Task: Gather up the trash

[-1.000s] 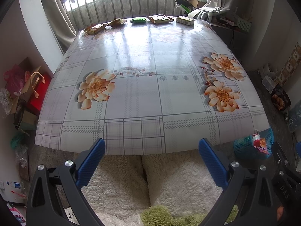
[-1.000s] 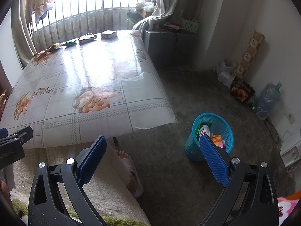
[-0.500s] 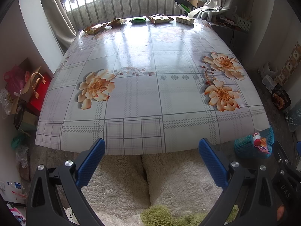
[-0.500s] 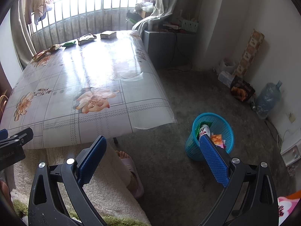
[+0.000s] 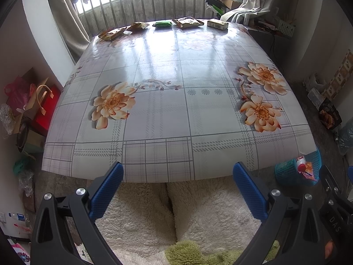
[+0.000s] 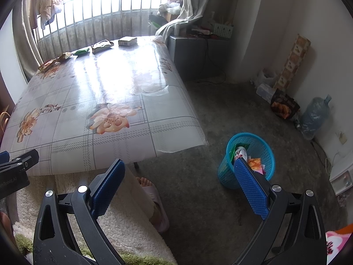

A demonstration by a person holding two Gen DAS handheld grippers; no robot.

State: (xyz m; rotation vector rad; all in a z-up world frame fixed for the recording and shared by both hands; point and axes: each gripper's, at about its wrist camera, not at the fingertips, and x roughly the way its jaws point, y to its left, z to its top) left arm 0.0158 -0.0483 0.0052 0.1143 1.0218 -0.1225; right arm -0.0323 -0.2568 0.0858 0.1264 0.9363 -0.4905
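**Both grippers empty, trash at the far end of the bench**

Your left gripper (image 5: pixel 177 190) hangs at the near edge of the bench (image 5: pixel 176 114), fingers spread wide with nothing between them. Your right gripper (image 6: pixel 178 185) sits off the bench's right corner, fingers just as wide and also empty. Its right finger (image 6: pixel 250 187) overlaps the blue bin (image 6: pixel 267 152) in the right wrist view, but whether it touches the rim cannot be told.

The trash lies in a row well ahead of your left fingers, along the far edge by the window bars: two tan wrappers (image 5: pixel 111 34) and (image 5: pixel 138 25) toward the left, a green packet (image 5: pixel 162 23) straight ahead, another tan wrapper (image 5: pixel 190 22) and a small box (image 5: pixel 217 24) toward the right. The bin stands on the floor, already holding some packets.

Risks, as a judgement:
- The reach is long. Leaning in may drag a gripper or sleeve over the glossy cloth and shift it.
- The wrappers lie flat and thin. Fingers closing from above may slide off or pinch the cloth instead.
- Pushing one forward may send it off the far edge toward the bars.
- The light bin may tip if your right finger knocks it.
- A foot in a slipper (image 6: pixel 154 201) rests between your right fingers, near the bin; a dropped piece may land there.
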